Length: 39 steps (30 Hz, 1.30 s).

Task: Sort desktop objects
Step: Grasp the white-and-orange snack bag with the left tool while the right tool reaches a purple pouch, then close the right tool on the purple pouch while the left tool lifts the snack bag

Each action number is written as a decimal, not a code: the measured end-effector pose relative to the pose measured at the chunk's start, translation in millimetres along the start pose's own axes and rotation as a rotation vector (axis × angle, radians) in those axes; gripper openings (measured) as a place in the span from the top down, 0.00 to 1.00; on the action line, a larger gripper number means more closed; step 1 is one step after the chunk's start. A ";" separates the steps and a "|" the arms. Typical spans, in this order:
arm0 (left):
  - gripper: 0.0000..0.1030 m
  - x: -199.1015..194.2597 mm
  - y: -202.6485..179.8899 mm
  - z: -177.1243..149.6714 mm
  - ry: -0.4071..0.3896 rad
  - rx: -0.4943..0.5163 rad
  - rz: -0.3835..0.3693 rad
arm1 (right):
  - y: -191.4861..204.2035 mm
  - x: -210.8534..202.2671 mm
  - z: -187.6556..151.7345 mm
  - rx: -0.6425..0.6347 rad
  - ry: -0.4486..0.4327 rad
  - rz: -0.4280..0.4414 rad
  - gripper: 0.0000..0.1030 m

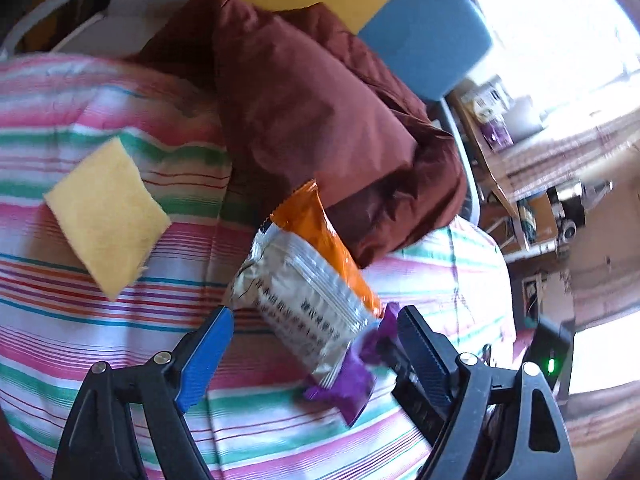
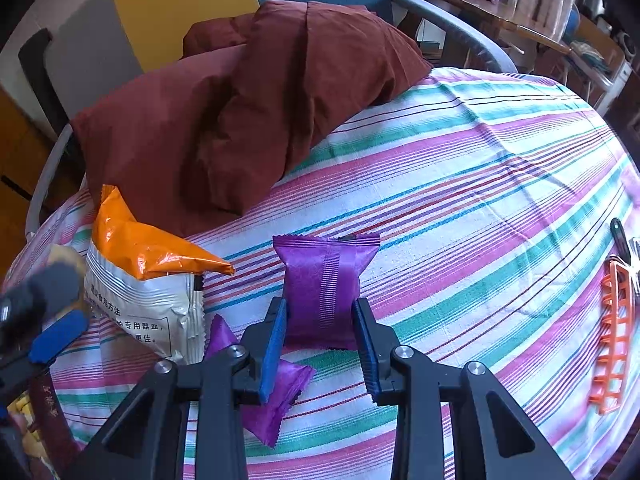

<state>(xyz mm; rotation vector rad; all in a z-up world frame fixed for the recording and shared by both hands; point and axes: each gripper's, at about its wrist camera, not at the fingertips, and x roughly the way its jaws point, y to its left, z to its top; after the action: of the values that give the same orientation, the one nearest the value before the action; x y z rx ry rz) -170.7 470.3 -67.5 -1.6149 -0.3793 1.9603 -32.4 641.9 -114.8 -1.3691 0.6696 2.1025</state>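
Right tool [image 2: 320, 338]: pinching purple sachet [image 2: 326, 280], upright on striped tablecloth [image 2: 480, 184].
Left tool [image 1: 316, 340]: spread wide, empty, above orange-and-white snack packet [image 1: 308, 280].
Progress: early; second purple sachet [image 2: 276, 400], yellow sponge [image 1: 106, 216], orange clip [image 2: 612, 340] unsorted.
Destination: not visible.
Unclear: maroon cloth [image 2: 240, 112] hides table rear; print on the snack packet blurred.

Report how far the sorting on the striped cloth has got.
Done: nothing reads as a finished group. In hand: the right gripper has its jaws shut on one purple packet. The left gripper is open at the orange-and-white packet, not gripping it. Left: a second purple packet, the yellow sponge and the orange comb lie apart on the striped cloth.
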 end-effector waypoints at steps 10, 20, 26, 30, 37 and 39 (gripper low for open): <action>0.19 31.3 -3.6 14.1 0.021 -0.044 0.084 | 3.8 -2.4 4.0 -0.003 0.007 -0.010 0.66; 0.32 41.7 -4.9 -4.9 0.062 0.076 0.059 | 6.0 0.0 2.8 -0.015 0.015 -0.019 0.63; 0.41 42.8 -18.2 -22.2 0.041 0.224 0.076 | 9.6 -1.9 1.7 -0.042 0.015 -0.028 0.64; 0.43 37.1 -13.4 -27.9 0.018 0.289 0.075 | 12.4 -3.0 1.5 -0.059 0.016 -0.034 0.66; 0.43 6.8 0.4 -56.5 -0.071 0.445 0.165 | 16.0 -5.0 1.7 -0.074 0.012 -0.023 0.67; 0.43 -2.8 7.5 -63.9 -0.094 0.467 0.189 | 19.7 -5.6 1.1 -0.086 0.011 -0.012 0.67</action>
<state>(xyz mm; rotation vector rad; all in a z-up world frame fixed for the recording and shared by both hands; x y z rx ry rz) -110.7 454.2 -84.1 -1.2957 0.1958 2.0726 -44.5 627.2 -106.9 -1.4275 0.5801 2.1382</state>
